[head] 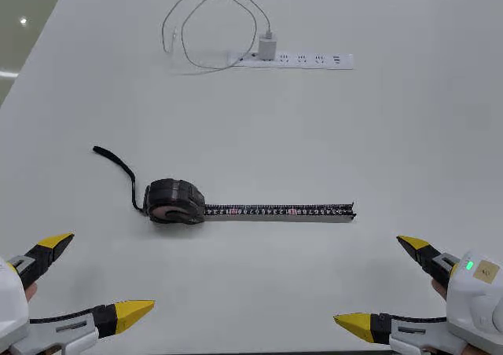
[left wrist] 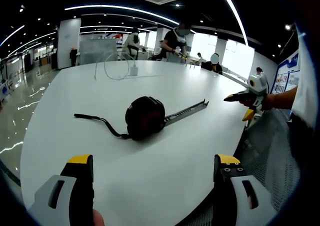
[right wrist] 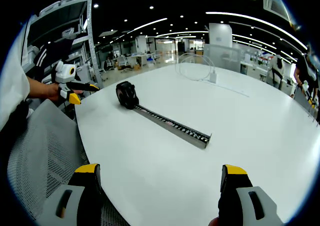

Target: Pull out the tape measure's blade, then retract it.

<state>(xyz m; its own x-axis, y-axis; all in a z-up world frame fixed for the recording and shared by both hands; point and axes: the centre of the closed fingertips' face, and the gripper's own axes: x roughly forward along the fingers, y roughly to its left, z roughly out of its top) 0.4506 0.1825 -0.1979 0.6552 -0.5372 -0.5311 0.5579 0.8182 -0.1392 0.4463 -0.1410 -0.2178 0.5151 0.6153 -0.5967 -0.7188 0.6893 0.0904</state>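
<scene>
A black tape measure (head: 174,201) lies on the white table (head: 259,127), its blade (head: 279,211) drawn out to the right and flat on the surface. A black wrist strap (head: 118,166) trails off to its upper left. My left gripper (head: 88,275) hangs open at the near left edge, well short of the case (left wrist: 145,117). My right gripper (head: 385,280) stands open at the near right edge, below the blade's hooked end (right wrist: 204,139). Nothing sits between either pair of jaws. The case (right wrist: 127,94) lies far from the right gripper.
A white power strip (head: 302,59) with a charger and a looped white cable (head: 204,33) lies at the far side of the table. People stand beyond the far edge (left wrist: 175,38). The table's near edge runs just under both grippers.
</scene>
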